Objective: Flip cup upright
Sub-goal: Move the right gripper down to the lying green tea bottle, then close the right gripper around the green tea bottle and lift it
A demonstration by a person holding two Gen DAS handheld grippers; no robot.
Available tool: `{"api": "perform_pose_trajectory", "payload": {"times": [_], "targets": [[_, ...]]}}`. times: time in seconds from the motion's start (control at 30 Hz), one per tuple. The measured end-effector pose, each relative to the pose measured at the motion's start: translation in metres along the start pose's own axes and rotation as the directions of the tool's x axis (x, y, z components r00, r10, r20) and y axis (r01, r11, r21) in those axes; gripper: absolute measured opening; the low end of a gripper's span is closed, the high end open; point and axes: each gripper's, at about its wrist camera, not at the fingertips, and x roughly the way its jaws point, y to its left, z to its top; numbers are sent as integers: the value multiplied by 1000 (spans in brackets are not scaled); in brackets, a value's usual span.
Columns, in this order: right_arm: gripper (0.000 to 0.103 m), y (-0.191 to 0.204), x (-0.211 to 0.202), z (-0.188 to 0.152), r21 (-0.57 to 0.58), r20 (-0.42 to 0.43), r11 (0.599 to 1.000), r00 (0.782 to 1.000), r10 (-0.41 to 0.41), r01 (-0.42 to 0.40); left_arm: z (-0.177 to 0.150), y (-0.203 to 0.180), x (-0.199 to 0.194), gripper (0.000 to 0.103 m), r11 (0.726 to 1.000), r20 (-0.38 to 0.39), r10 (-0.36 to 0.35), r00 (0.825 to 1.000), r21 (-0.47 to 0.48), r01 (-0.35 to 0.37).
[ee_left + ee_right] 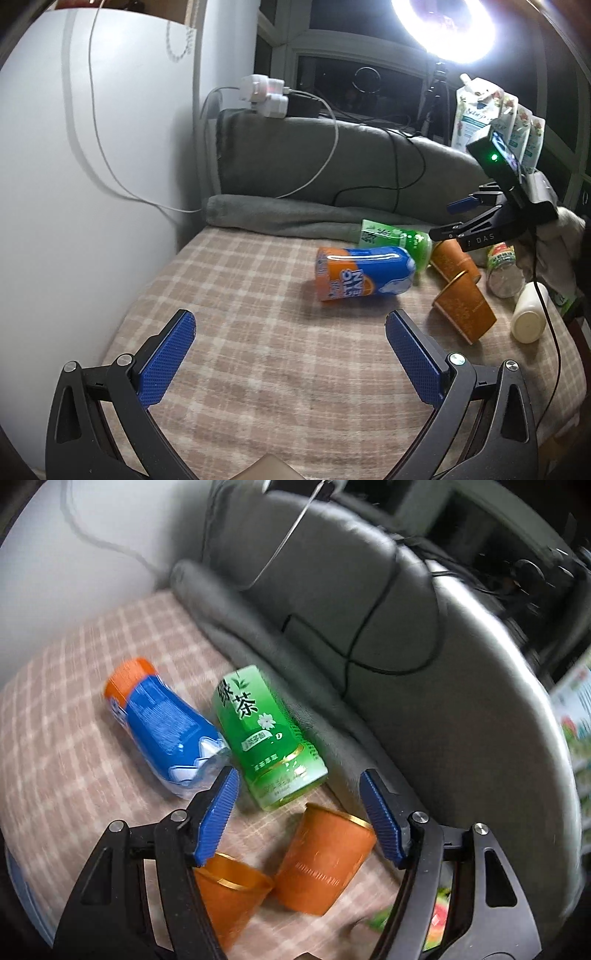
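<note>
Two orange paper cups with gold rims lie on their sides on the checked cloth. In the right wrist view, one cup (pixel 321 860) lies below and between my open right gripper (pixel 299 786) fingers, and the other cup (pixel 229 893) lies under the left finger. In the left wrist view the near cup (pixel 465 310) and the far cup (pixel 452 260) lie at right, with my right gripper (pixel 448 221) hovering open just above the far cup. My left gripper (pixel 290 332) is open and empty, low over the cloth, well left of the cups.
An orange-and-blue bottle (pixel 364 273) and a green tea bottle (pixel 399 240) lie on their sides left of the cups. A white bottle (pixel 528 314) and a clear jar (pixel 504 269) lie at right. Grey cushion (pixel 314 166) with cables at back; white wall (pixel 92 184) at left.
</note>
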Motion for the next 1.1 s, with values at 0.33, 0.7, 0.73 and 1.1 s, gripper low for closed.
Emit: {"api": "perform_pose_trajectory", "payload": {"times": [0.33, 0.7, 0.73, 1.1], "targets": [[71, 15, 46, 28, -261, -137, 960, 989, 62, -97, 3, 16, 14, 102, 999, -22, 29, 999, -43, -30], [70, 31, 102, 42, -360, -238, 923, 970, 52, -138, 5, 28, 21, 102, 996, -31, 62, 998, -65, -64], [70, 33, 107, 44, -361, -241, 922, 969, 52, -139, 5, 28, 22, 102, 996, -32, 63, 997, -66, -65], [68, 44, 130, 42, -345, -219, 932, 975, 32, -108, 5, 32, 17, 102, 995, -22, 69, 997, -69, -71]]}}
